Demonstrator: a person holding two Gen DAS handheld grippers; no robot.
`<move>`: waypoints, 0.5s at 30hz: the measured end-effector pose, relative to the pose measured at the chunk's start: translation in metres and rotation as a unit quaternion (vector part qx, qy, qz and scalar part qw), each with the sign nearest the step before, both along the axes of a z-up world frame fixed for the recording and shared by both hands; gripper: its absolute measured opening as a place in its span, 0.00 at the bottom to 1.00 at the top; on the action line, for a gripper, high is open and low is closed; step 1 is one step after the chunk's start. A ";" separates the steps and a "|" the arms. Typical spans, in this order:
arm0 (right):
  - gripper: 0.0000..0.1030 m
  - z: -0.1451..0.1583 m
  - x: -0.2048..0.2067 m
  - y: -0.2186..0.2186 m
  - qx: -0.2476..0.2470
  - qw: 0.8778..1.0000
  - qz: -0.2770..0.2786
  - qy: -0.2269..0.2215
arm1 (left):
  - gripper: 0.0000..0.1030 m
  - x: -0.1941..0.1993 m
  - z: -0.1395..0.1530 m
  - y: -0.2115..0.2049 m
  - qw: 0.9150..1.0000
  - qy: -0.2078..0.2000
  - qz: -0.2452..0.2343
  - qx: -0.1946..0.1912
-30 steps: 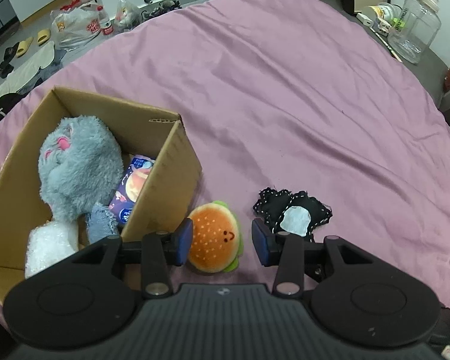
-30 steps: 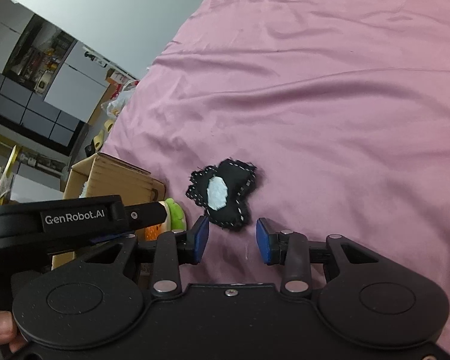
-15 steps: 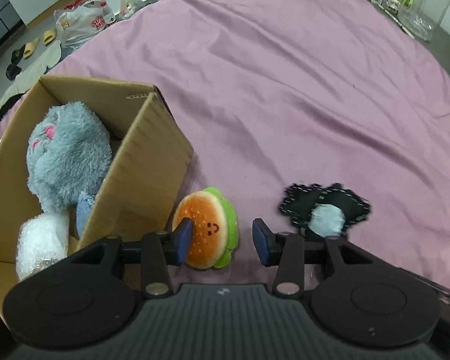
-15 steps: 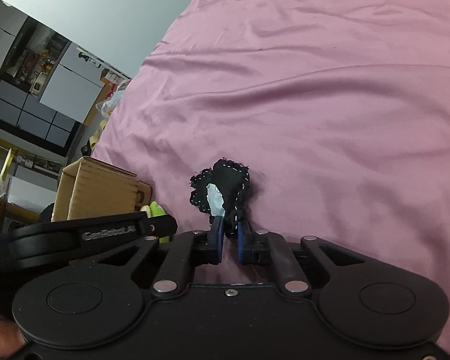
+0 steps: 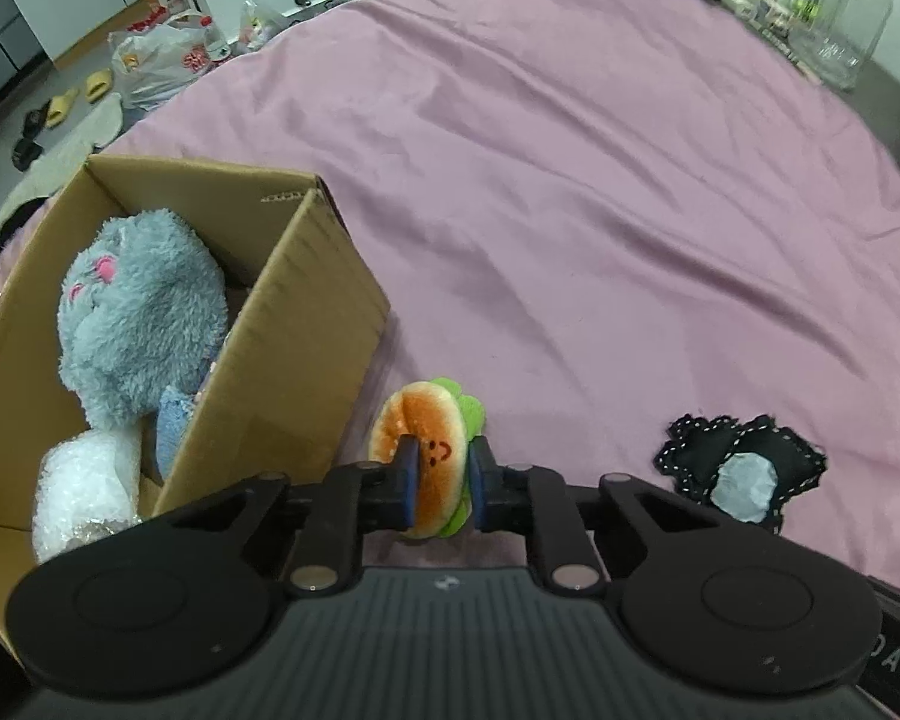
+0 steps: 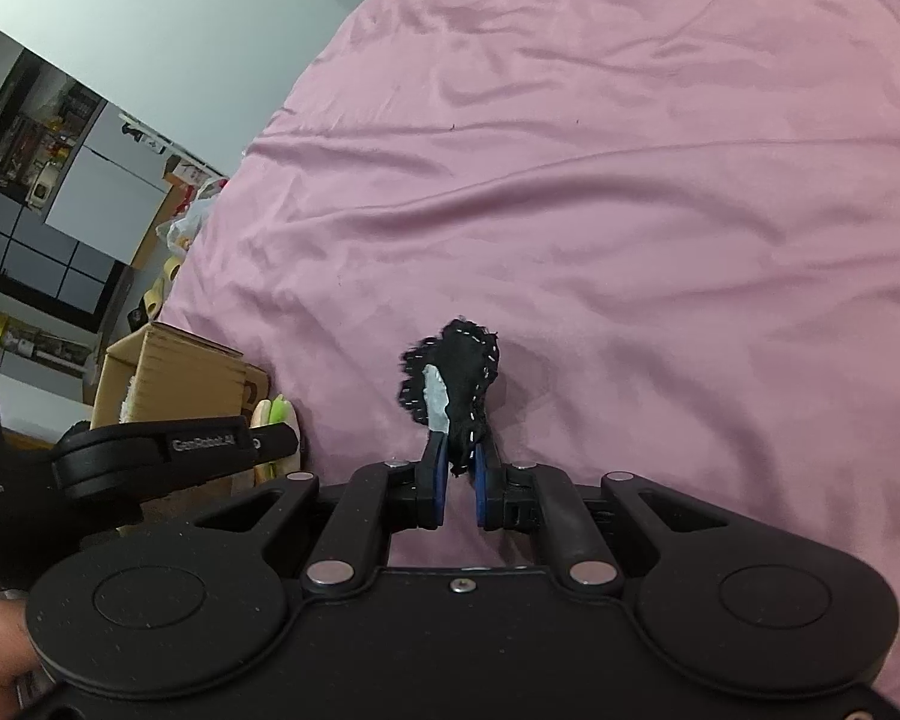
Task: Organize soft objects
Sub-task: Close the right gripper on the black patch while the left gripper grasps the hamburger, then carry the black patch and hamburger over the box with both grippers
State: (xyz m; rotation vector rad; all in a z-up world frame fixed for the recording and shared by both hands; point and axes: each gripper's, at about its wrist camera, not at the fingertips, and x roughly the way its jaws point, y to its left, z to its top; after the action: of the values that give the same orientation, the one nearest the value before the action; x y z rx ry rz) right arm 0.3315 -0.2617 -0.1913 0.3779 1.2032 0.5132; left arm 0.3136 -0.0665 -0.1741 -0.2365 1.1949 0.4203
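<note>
A small burger plush (image 5: pixel 427 438) with an orange bun and green edge sits just right of the cardboard box (image 5: pixel 306 324). My left gripper (image 5: pixel 441 468) is shut on it, squeezing its sides. A black fabric piece (image 6: pixel 459 378) with white stitching and a pale patch stands pinched upright in my right gripper (image 6: pixel 457 471), which is shut on its lower edge. The same black piece (image 5: pixel 744 462) shows at the lower right in the left wrist view. Inside the box lie a grey fluffy plush (image 5: pixel 138 306) and a white bubbly bundle (image 5: pixel 84 486).
A pink sheet (image 5: pixel 600 180) covers the whole surface. A clear jar (image 5: pixel 840 42) and clutter stand at the far right edge. Bags and slippers (image 5: pixel 156 60) lie on the floor beyond the far left. The left gripper's body (image 6: pixel 168 450) shows beside the box (image 6: pixel 168 372) in the right wrist view.
My right gripper shut on the black fabric piece and drew it up on edge. My left gripper then shut on the burger plush, which now stands tilted between its fingers.
</note>
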 end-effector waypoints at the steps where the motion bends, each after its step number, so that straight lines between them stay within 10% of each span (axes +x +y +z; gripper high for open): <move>1: 0.08 0.004 -0.002 -0.001 -0.002 1.000 -0.001 -0.003 | 0.14 -0.002 0.004 0.000 1.000 -0.005 -0.003 -0.006; 15: 0.08 0.060 -0.033 -0.001 -0.018 0.998 -0.025 -0.055 | 0.13 -0.031 0.048 0.005 0.994 -0.068 -0.040 -0.077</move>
State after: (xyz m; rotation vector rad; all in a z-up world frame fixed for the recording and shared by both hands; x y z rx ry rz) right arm 0.2988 -0.2628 -0.1314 0.3451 1.0925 0.4623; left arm 0.2826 -0.0615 -0.1264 -0.3439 1.1007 0.2373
